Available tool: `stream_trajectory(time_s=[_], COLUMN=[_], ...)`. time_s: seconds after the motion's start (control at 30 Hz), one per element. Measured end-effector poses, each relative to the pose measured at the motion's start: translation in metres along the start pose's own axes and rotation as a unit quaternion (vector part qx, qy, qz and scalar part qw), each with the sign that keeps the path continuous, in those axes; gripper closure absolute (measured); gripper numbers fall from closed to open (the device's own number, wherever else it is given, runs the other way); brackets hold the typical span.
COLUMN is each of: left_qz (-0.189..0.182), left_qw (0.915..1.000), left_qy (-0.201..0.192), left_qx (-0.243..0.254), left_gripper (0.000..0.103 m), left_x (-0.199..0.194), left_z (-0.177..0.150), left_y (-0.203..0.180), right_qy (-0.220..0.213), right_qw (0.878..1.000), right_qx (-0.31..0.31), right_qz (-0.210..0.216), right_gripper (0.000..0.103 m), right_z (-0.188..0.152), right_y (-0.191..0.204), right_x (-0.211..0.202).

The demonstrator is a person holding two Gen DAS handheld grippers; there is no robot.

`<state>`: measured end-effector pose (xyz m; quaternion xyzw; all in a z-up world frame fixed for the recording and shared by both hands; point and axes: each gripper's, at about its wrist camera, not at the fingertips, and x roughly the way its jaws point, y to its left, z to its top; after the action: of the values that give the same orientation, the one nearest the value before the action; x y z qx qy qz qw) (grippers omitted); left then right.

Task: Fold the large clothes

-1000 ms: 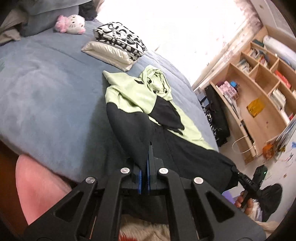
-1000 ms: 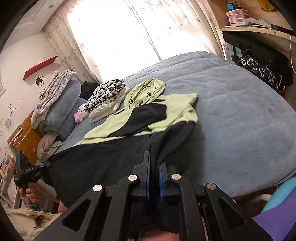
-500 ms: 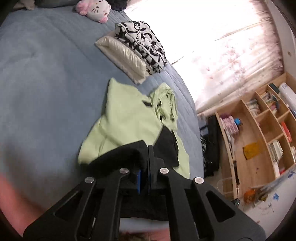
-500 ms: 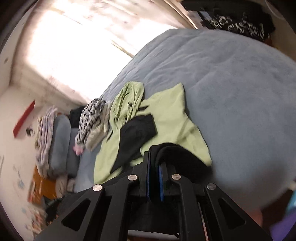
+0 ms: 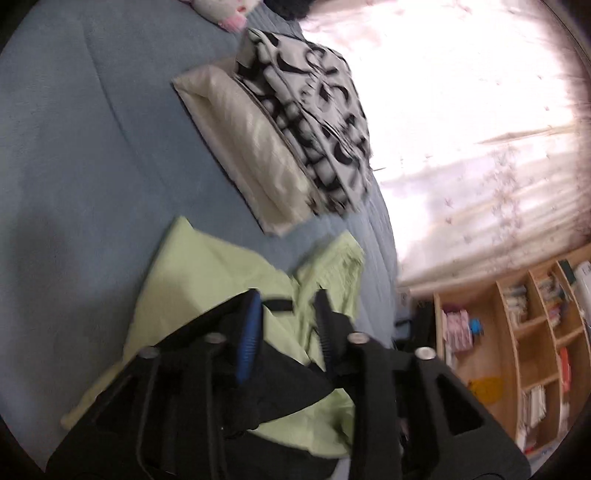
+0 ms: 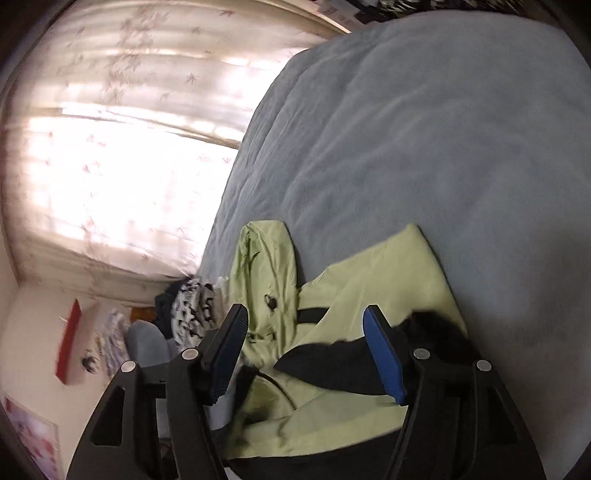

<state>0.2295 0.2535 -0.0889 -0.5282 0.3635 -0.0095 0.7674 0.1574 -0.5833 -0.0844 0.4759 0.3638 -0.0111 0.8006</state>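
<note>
A light green and black hoodie [image 5: 207, 280] lies on the blue-grey bed [image 5: 74, 155], its black lower part folded up over the green chest. My left gripper [image 5: 286, 299] is open just above the folded black cloth, holding nothing. In the right wrist view the same hoodie [image 6: 369, 280] lies with its hood [image 6: 266, 266] toward the window. My right gripper [image 6: 304, 314] is open wide over the hoodie, and the black fold [image 6: 332, 358] lies between and below its fingers.
Folded cream and black-and-white patterned clothes [image 5: 288, 133] are stacked on the bed beyond the hoodie. A pink plush toy [image 5: 225, 11] lies at the far edge. Wooden shelves [image 5: 535, 350] stand on the right. A bright curtained window [image 6: 110, 147] is behind the bed.
Both grippers carried the black hem up over the green chest, then opened and let it go. The hem now rests on the hoodie.
</note>
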Motion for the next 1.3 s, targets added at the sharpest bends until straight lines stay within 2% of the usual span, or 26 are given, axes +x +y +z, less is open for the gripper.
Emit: stream_trajectory(time_s=[0.07, 0.13, 0.23, 0.3, 0.43, 0.5, 0.53, 0.6, 0.63, 0.67, 0.77, 0.83, 0.93, 1.0, 1.07, 1.13, 1.2, 1.23, 1.3], left_qz=[0.027, 0.053, 0.09, 0.107, 0.107, 0.11, 0.111, 0.113, 0.118, 0.122, 0.122, 0.111, 0.1, 0.099, 0.107, 0.116, 0.121, 0.124, 0.136], left_qw=[0.9991, 0.9942, 0.9721, 0.9579, 0.9491, 0.9401, 0.9326, 0.9179, 0.9083, 0.8972, 0.8677, 0.8495, 0.821, 0.8015, 0.7904, 0.7862, 0.7879, 0.7916, 0.8087], left_qy=[0.006, 0.025, 0.047, 0.057, 0.072, 0.081, 0.088, 0.101, 0.106, 0.113, 0.125, 0.143, 0.181, 0.205, 0.221, 0.223, 0.211, 0.2, 0.166], left_qx=[0.031, 0.09, 0.211, 0.26, 0.287, 0.313, 0.332, 0.367, 0.387, 0.409, 0.465, 0.495, 0.532, 0.553, 0.561, 0.564, 0.566, 0.564, 0.548], left_gripper=[0.073, 0.073, 0.073, 0.073, 0.073, 0.073, 0.073, 0.073, 0.073, 0.073, 0.073, 0.073, 0.073, 0.073, 0.073, 0.073, 0.073, 0.073, 0.073], left_x=[0.012, 0.02, 0.023, 0.019, -0.005, -0.018, -0.023, -0.034, -0.037, -0.038, -0.033, -0.025, -0.008, 0.008, 0.025, 0.04, 0.053, 0.059, 0.072], left_z=[0.004, 0.004, -0.004, -0.008, -0.009, -0.014, -0.02, -0.033, -0.042, -0.053, -0.079, -0.096, -0.121, -0.136, -0.145, -0.148, -0.147, -0.144, -0.132], left_y=[0.0, -0.001, -0.002, 0.008, 0.035, 0.044, 0.047, 0.05, 0.049, 0.048, 0.037, 0.029, 0.019, 0.015, 0.014, 0.01, 0.001, -0.004, -0.019], right_qy=[0.007, 0.019, 0.038, 0.044, 0.023, 0.025, 0.032, 0.053, 0.062, 0.067, 0.092, 0.12, 0.149, 0.15, 0.142, 0.126, 0.101, 0.089, 0.059], right_qw=[0.997, 0.985, 0.966, 0.963, 0.968, 0.966, 0.96, 0.945, 0.934, 0.925, 0.887, 0.876, 0.866, 0.865, 0.87, 0.879, 0.887, 0.889, 0.896], right_qx=[-0.073, -0.15, -0.229, -0.239, -0.229, -0.237, -0.259, -0.303, -0.33, -0.352, -0.424, -0.437, -0.441, -0.443, -0.439, -0.429, -0.422, -0.418, -0.408], right_qz=[-0.037, -0.081, -0.116, -0.116, -0.098, -0.096, -0.102, -0.112, -0.118, -0.127, -0.156, -0.163, -0.18, -0.182, -0.174, -0.164, -0.16, -0.162, -0.168], right_gripper=[0.037, 0.037, 0.037, 0.037, 0.037, 0.038, 0.041, 0.054, 0.064, 0.07, 0.077, 0.08, 0.08, 0.08, 0.08, 0.08, 0.08, 0.08, 0.08], right_z=[0.002, -0.001, -0.014, -0.018, -0.026, -0.031, -0.043, -0.068, -0.082, -0.09, -0.12, -0.135, -0.145, -0.147, -0.145, -0.135, -0.122, -0.116, -0.1], right_y=[0.007, 0.011, 0.006, -0.003, -0.021, -0.024, -0.022, -0.022, -0.018, -0.013, 0.0, 0.002, 0.0, 0.0, 0.005, 0.016, 0.03, 0.037, 0.049], right_x=[0.01, 0.02, 0.03, 0.029, 0.008, 0.003, -0.001, -0.006, -0.009, -0.007, 0.004, 0.018, 0.048, 0.069, 0.081, 0.091, 0.099, 0.102, 0.107])
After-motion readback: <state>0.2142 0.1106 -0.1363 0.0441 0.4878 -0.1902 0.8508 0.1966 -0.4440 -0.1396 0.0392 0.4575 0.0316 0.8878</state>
